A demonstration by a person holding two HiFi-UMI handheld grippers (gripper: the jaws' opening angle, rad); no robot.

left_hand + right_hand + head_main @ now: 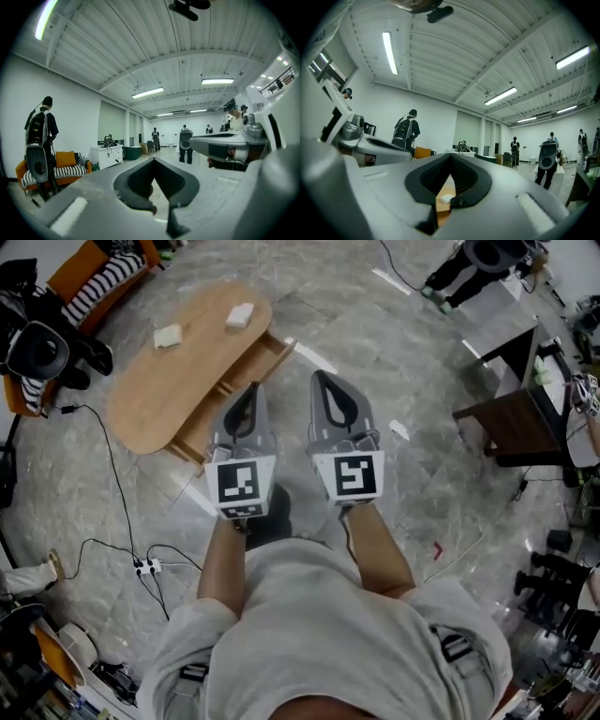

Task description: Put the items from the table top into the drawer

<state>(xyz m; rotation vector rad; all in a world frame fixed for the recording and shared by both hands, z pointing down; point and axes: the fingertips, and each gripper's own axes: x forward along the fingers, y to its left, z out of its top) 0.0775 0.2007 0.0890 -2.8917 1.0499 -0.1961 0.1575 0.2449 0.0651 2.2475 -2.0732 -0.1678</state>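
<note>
An oval wooden table point(159, 390) stands ahead at the upper left of the head view. Two items lie on its top: a pale yellowish block point(168, 336) and a white block point(240, 315). A drawer point(255, 360) stands pulled out on the table's near right side. My left gripper point(251, 390) is held out level with its tips over the drawer's edge, jaws together and empty. My right gripper point(322, 378) is beside it over the floor, also shut and empty. In the right gripper view point(450, 155), the white block point(446, 198) and the tabletop show below the joined jaws. The left gripper view point(153, 160) looks out across the room.
An orange sofa point(94, 277) with a striped cushion stands behind the table. Cables and a power strip point(145, 566) lie on the marble floor at the left. A dark wooden table point(511, 423) stands at the right. Several people stand about the room.
</note>
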